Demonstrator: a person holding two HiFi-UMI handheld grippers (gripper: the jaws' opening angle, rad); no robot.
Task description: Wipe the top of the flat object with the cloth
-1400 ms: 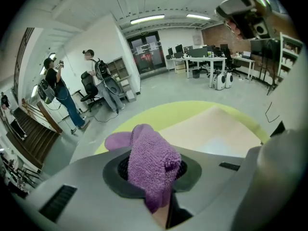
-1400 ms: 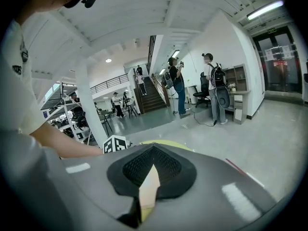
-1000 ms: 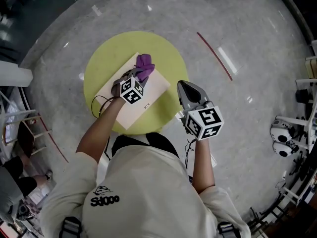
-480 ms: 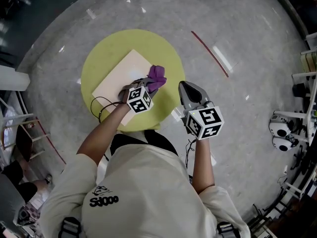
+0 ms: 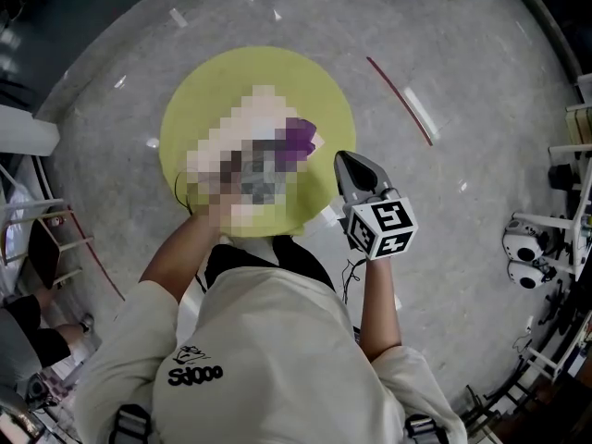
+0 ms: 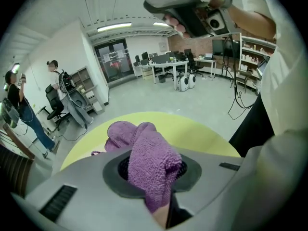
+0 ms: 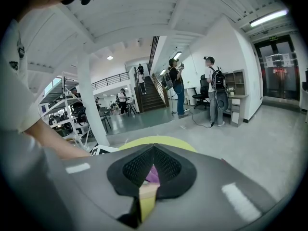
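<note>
The left arm (image 5: 176,252) is reaching forward over the near edge of the table (image 5: 324,81), and the left gripper (image 6: 153,170) is pinching the cloth (image 6: 144,148) between its jaws. A thick fold is filling the gap and the rest is bunching out beyond the tips. In the head view the cloth (image 5: 298,139) is showing right of the table's middle; that gripper itself is blurred there. The right arm (image 5: 375,294) is bending at the person's side, holding the right gripper (image 5: 342,159) raised at the table's right edge, tips pointing away from the body. Its jaws are meeting at the tips (image 7: 152,150) with nothing gripped; through the slit behind them, a strip of the board (image 7: 147,190) is showing just below the cloth
</note>
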